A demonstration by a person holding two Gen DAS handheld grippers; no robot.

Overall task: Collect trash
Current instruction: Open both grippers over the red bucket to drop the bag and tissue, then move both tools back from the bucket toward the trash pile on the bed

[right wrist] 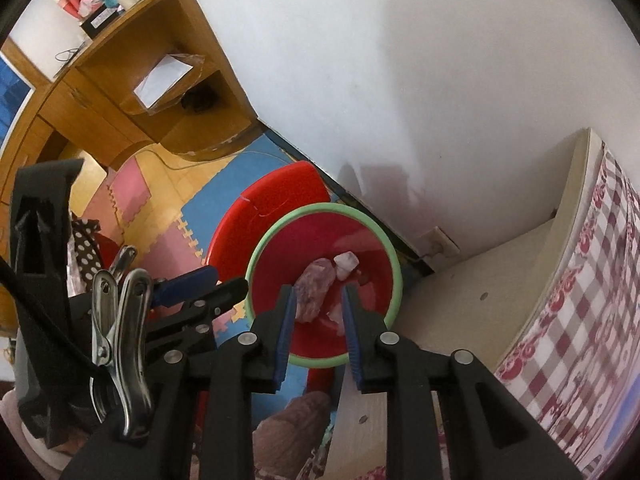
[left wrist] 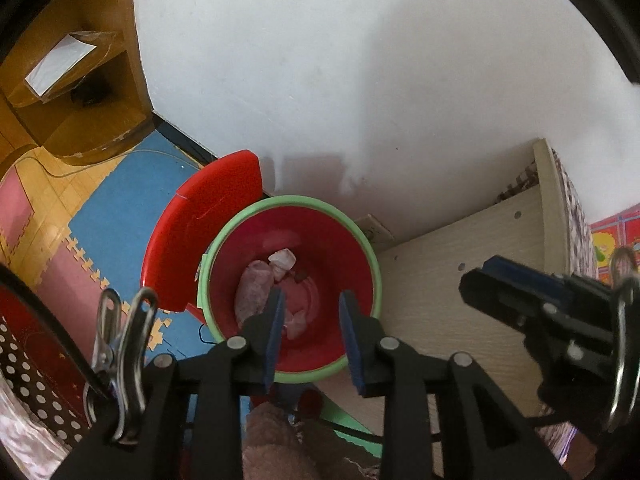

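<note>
Left gripper (left wrist: 311, 334) partly parted, nothing between its pads, above red bin (left wrist: 294, 216) holding crumpled tissues (left wrist: 256, 290), right gripper (right wrist: 319, 334) likewise slightly apart and empty over the bin, no readable writing.

no text, label, brand or number can be read on anything in either view
</note>
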